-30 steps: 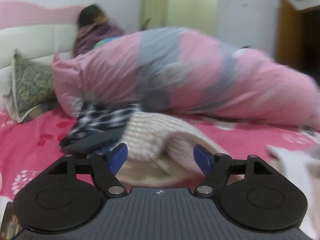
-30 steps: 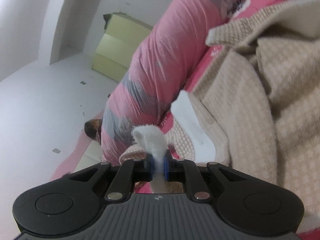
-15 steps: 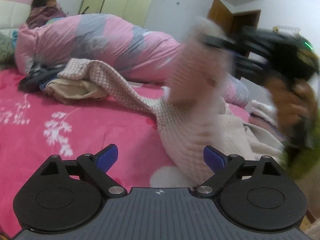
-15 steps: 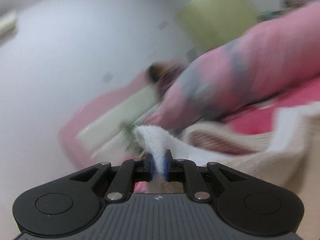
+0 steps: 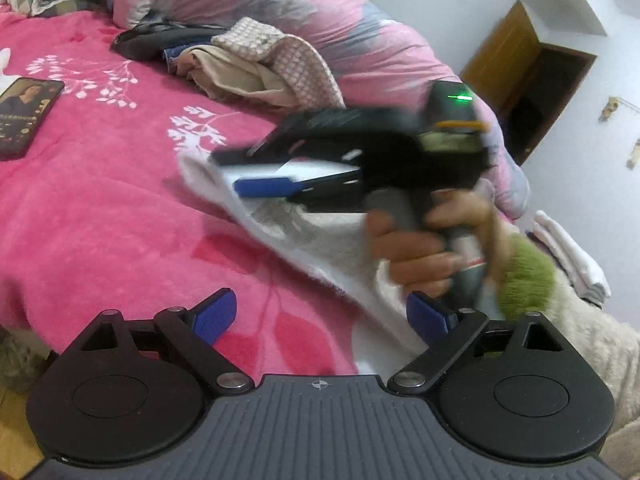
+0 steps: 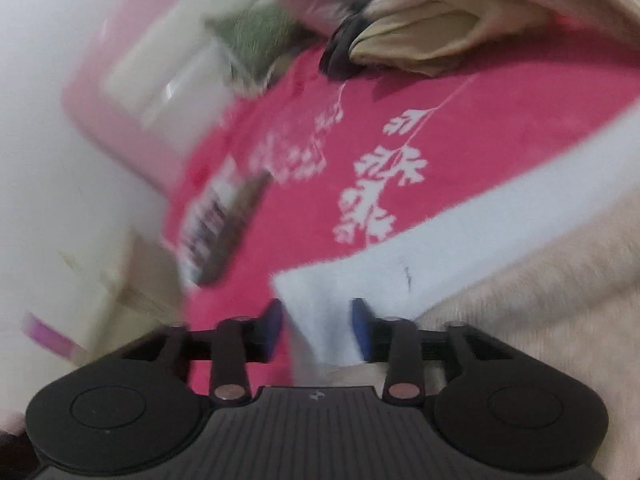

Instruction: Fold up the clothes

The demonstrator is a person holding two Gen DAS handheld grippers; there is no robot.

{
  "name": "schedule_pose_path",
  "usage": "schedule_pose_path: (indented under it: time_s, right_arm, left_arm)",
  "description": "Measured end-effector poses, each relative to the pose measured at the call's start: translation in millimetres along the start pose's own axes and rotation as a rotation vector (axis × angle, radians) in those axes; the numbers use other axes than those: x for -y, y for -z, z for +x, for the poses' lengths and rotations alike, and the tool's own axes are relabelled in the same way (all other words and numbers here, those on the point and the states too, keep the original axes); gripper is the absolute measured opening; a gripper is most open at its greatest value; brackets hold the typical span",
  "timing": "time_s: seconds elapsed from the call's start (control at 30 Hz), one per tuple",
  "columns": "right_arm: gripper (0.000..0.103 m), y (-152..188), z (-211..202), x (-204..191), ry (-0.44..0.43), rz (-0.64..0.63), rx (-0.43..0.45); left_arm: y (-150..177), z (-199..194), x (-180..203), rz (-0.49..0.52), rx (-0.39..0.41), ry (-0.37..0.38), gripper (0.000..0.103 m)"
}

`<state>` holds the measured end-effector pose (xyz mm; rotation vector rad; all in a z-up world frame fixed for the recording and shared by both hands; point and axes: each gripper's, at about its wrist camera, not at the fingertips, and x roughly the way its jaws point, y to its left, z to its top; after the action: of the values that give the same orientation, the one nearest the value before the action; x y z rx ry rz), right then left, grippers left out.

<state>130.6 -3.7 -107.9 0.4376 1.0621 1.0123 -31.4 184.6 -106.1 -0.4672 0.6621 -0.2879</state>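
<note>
White walls point(image 5: 460, 8), a wooden door point(image 5: 504, 60), pink bedspread point(image 5: 100, 200).

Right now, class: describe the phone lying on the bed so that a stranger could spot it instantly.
Start with the bright pink bedspread printed with white leaf sprigs. Follow it to its left side in the left wrist view, away from the heap of clothes. There lies the phone, the only flat, dark, hard-edged rectangle among soft fabrics, its lit screen facing up.

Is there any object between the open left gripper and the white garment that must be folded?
Nothing visible. The left gripper is open over the pink blanket, and the white garment lies directly beside its right finger.
</note>
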Motion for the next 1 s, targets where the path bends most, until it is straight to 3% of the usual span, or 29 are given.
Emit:
schedule_pose_path:
  time_s: [0.13, 0.23, 0.47, 0.63, 0.77, 0.83, 0.93, 1.0]
  right_arm:
    - [0.051, 19.0, -86.3, 4.7, -0.103, 0.080, 0.238]
    - [0.054, 53.1, -152.7, 26.1, -0.126, 0.170, 0.406]
    - [0.056, 213.5, -301.5, 85.9, 0.076, 0.531, 0.691]
    - [0.056, 313.9, -352.0, 95.1, 0.151, 0.756, 0.842]
    - [0.055, 330.2, -352.2, 96.8, 0.148, 0.809, 0.897]
    - [0.054, 323.3, -354.1, 102.7, 0.171, 0.829, 0.893]
    - [0.053, 311.5, -355.0, 112.5, 0.286, 0.903, 0.928]
    - [0.051, 305.5, -357.0, 125.4, 0.291, 0.958, 0.938]
  left_arm:
    - [-1.1, 3.0, 8.9, 0.009, -0.001, -0.012, 0.093]
    - [4.4, 5.7, 14.7, -0.024, -0.013, -0.009, 0.093]
    - [1.6, 22.7, 18.9, -0.096, -0.012, -0.027, 0.092]
    - [-6.8, 38.5, 15.8, -0.150, -0.017, -0.081, 0.073]
    - [-12.3, 48.0, 10.8, -0.186, -0.029, -0.126, 0.055]
    - [-12.3, 49.5, 7.0, -0.215, -0.025, -0.153, 0.035]
    - [-10.8, 48.6, 1.7, -0.258, -0.017, -0.179, 0.024]
    - [-9.1, 46.3, 1.0, -0.275, -0.009, -0.177, 0.024]
